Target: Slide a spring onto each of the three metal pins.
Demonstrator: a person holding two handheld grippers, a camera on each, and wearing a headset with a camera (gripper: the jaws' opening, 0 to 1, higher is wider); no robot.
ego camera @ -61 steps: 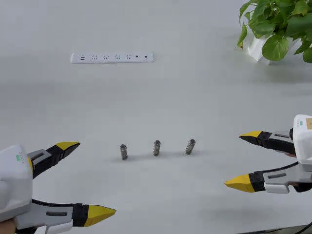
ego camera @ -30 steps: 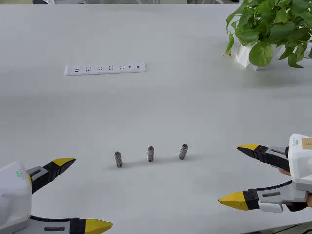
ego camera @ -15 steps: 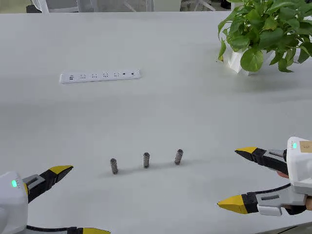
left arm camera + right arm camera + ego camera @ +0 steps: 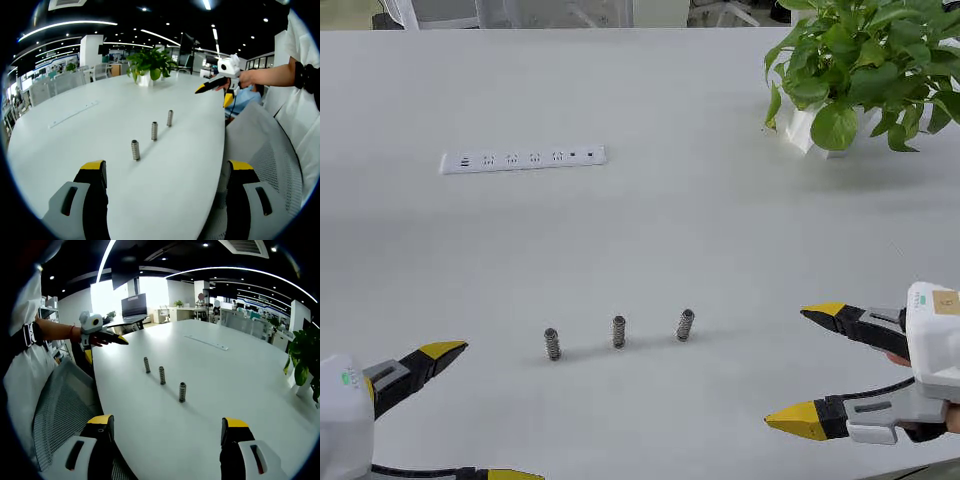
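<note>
Three short metal pins stand upright in a row on the white table, each with a spring coiled round it: the left one (image 4: pixel 552 344), the middle one (image 4: pixel 618 332) and the right one (image 4: pixel 685 325). The same row appears in the left gripper view (image 4: pixel 154 131) and the right gripper view (image 4: pixel 162 375). My left gripper (image 4: pixel 455 415) is open at the lower left, well short of the row and holding nothing. My right gripper (image 4: pixel 807 367) is open at the lower right, also empty and apart from the pins.
A white power strip (image 4: pixel 523 159) lies farther back on the left. A potted green plant (image 4: pixel 860 60) stands at the back right. The table's near edge (image 4: pixel 920 465) curves past the right gripper; a grey mesh chair (image 4: pixel 265 150) sits beside the table.
The head camera has tilted, so the whole scene has slid down and left. Both grippers have drawn back toward the near edge and stayed open. The sprung pins have not moved.
</note>
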